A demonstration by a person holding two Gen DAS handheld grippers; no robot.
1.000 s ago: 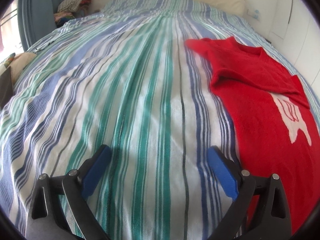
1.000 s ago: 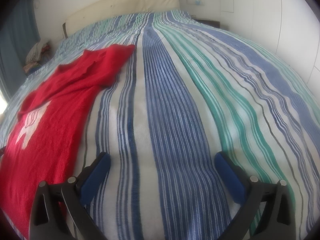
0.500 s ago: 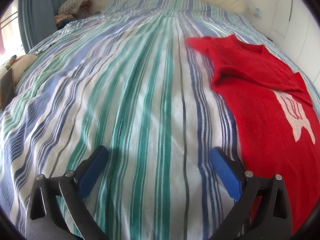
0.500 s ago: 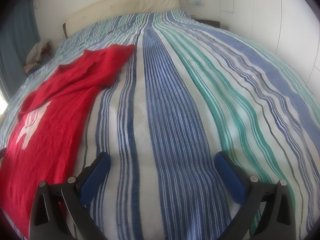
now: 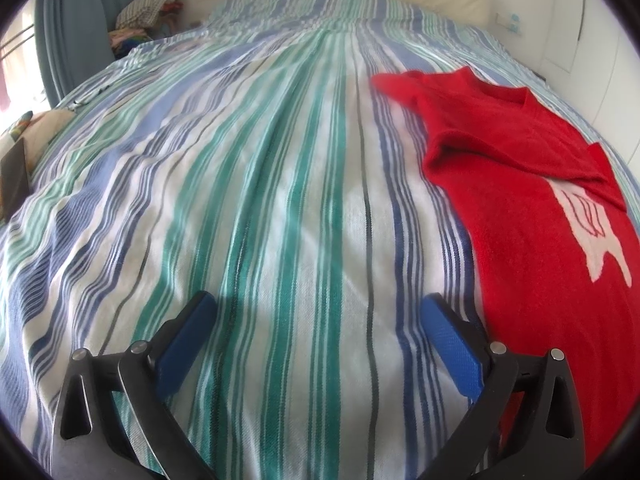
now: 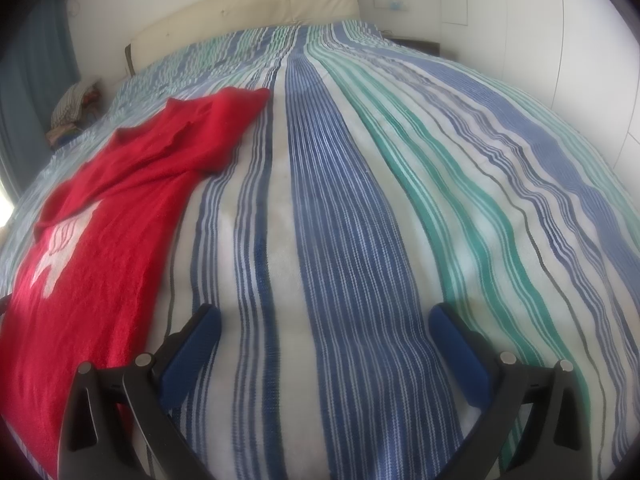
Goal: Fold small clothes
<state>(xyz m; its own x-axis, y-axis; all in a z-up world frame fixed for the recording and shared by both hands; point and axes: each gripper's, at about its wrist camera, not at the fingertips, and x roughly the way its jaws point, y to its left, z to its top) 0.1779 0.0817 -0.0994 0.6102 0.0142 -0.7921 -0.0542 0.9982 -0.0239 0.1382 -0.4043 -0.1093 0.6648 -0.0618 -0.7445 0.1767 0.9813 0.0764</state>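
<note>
A red sweater (image 5: pixel 532 216) with a white figure on its front lies flat on the striped bedspread (image 5: pixel 280 184), one sleeve folded across the chest. In the left wrist view it lies to the right of my left gripper (image 5: pixel 318 334), which is open and empty over bare bedspread. In the right wrist view the sweater (image 6: pixel 100 232) lies to the left of my right gripper (image 6: pixel 324 344), also open and empty above the bedspread (image 6: pixel 360 200). Neither gripper touches the sweater.
A cream headboard (image 6: pixel 248 12) stands at the far end of the bed. A pile of clothes (image 5: pixel 148 12) and a blue curtain (image 5: pixel 72 28) are at the far left. White wardrobe doors (image 6: pixel 592 40) line the right side.
My left gripper has drawn back a little and turned slightly, so the sweater sits a bit further right in its view. The right gripper has barely moved.
</note>
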